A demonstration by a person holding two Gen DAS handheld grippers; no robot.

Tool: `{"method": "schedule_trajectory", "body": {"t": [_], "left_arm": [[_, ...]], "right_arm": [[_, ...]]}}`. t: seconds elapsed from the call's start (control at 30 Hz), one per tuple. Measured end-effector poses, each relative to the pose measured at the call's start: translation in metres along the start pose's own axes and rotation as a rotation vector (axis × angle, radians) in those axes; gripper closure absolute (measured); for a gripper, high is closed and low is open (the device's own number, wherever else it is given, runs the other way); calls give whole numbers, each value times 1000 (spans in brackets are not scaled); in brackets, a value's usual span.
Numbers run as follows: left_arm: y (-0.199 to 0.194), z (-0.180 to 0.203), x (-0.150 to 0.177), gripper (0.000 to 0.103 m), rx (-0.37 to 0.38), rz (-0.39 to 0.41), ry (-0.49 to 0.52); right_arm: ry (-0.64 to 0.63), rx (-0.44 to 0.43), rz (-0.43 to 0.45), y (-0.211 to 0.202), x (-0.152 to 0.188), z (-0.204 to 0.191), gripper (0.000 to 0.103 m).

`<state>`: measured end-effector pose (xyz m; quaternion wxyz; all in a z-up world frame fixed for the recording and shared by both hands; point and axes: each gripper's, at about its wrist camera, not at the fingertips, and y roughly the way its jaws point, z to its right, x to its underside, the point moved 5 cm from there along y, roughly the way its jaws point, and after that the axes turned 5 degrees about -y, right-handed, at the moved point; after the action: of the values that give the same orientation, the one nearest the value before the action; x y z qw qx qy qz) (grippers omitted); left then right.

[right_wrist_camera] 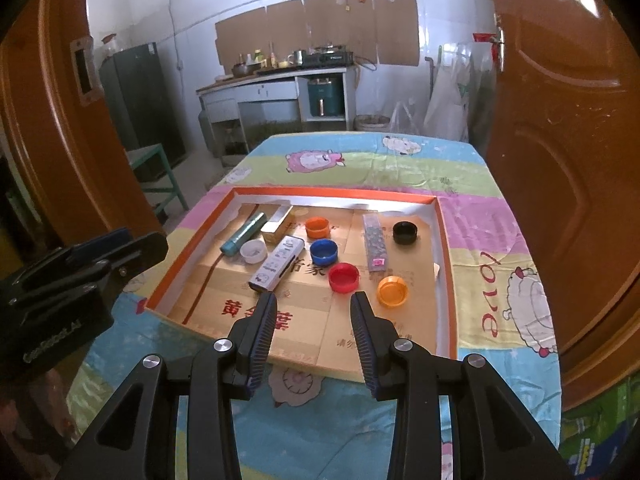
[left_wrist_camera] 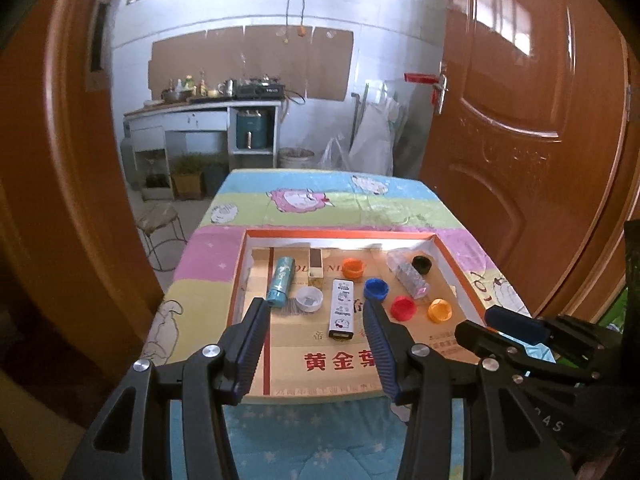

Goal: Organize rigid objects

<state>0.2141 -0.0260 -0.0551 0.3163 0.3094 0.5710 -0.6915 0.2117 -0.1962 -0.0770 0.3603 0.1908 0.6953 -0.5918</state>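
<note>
A: Where are the rigid pieces?

B: All in the orange-rimmed tray (right_wrist_camera: 236, 200) on the bench (right_wrist_camera: 500, 232): red cap (right_wrist_camera: 343, 277), blue cap (right_wrist_camera: 324, 251), black cap (right_wrist_camera: 405, 233), white case (right_wrist_camera: 275, 264) and teal tube (right_wrist_camera: 244, 237).

A: And the grippers?

B: Left gripper (left_wrist_camera: 316, 316) spread wide, empty, above the tray's near edge. Right gripper (right_wrist_camera: 314, 312) likewise parted, holding nothing. The clear item by the black cap is probably a bottle; it's blurred.
</note>
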Motion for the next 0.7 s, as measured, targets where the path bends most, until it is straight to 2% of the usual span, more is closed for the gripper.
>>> {"method": "schedule_trajectory", "body": {"t": [0.2, 0.33, 0.5, 0.63, 0.7], "left_arm": [[-25, 5, 4, 54, -14, 33, -5], [-41, 7, 10, 54, -51, 48, 2], [-61, 13, 17, 54, -11, 66, 2], [-78, 12, 21, 54, -31, 95, 0], [-86, 12, 24, 54, -18, 111, -5]], "right_arm": [[1, 25, 35, -22, 3, -9, 64], [9, 39, 54, -39, 7, -15, 64], [23, 66, 86, -60, 12, -19, 64], [44, 101, 120, -79, 17, -21, 58], [47, 119, 134, -88, 21, -22, 58]]}}
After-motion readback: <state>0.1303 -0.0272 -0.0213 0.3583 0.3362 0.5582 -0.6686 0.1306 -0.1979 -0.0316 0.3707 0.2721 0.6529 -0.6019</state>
